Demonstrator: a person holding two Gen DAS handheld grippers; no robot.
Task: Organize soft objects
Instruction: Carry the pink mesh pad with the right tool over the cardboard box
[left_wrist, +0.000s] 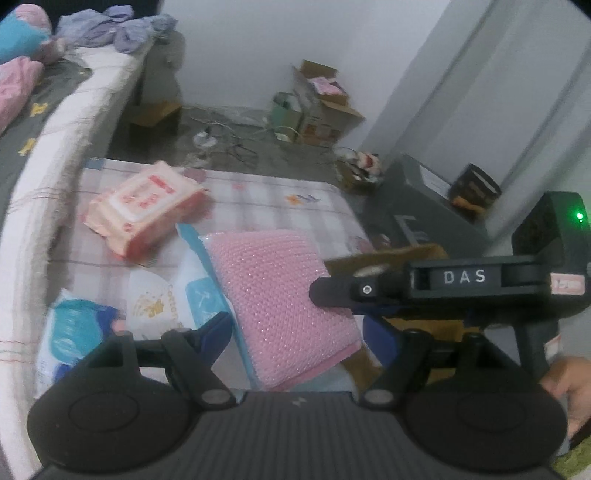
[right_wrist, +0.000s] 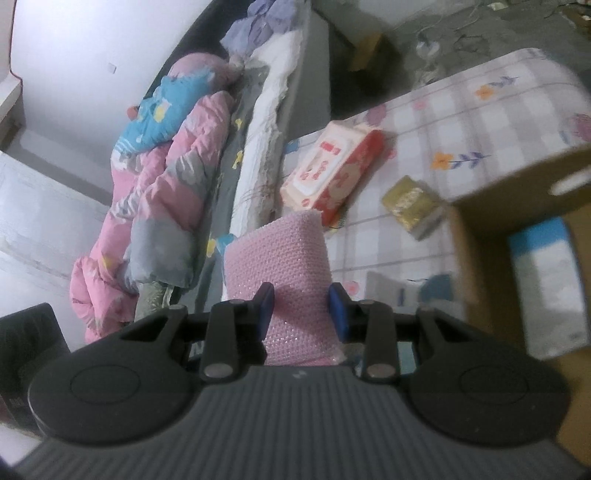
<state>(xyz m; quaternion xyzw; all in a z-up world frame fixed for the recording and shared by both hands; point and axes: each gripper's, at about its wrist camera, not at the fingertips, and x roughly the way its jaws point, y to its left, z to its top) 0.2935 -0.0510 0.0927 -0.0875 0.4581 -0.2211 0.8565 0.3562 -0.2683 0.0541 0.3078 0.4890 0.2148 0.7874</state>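
A bed (right_wrist: 258, 155) runs along the left of the scene, carrying a pink, grey and blue quilt (right_wrist: 155, 206) and a heap of lilac clothes (left_wrist: 110, 26) at its far end. Beside the bed, on the floor, lies a checked mat (left_wrist: 266, 199) with flower prints, which bears the loose goods. A cardboard box (right_wrist: 517, 192) stands at the mat's right side, open at the top, with a white and blue pack (right_wrist: 546, 280) inside it. On the mat, near the bed, lies a pink wipes pack (left_wrist: 144, 206); nearer the cameras lie white and blue tissue packs (left_wrist: 155, 302), partly overlapping. A small gold pack (right_wrist: 410, 203) lies between the wipes pack and the box. The pink sponge (right_wrist: 280, 258), knitted in texture and sealed in clear wrap, is raised above the mat and tilted. The right gripper (right_wrist: 303, 314) is clamped on the sponge's near end, one blue pad pressing each side, with the rest of the sponge projecting forward beyond the fingertips. In the left wrist view the same sponge (left_wrist: 280, 295) sits between the fingers of the left gripper (left_wrist: 299, 332); those fingers stand well apart, the left one just beside the sponge's edge and the right one behind the other tool, and contact cannot be confirmed. The right gripper's black finger, seen from the side, meets the sponge's right edge. Part of a hand (left_wrist: 569, 387) shows at the right border, on the right tool's handle.
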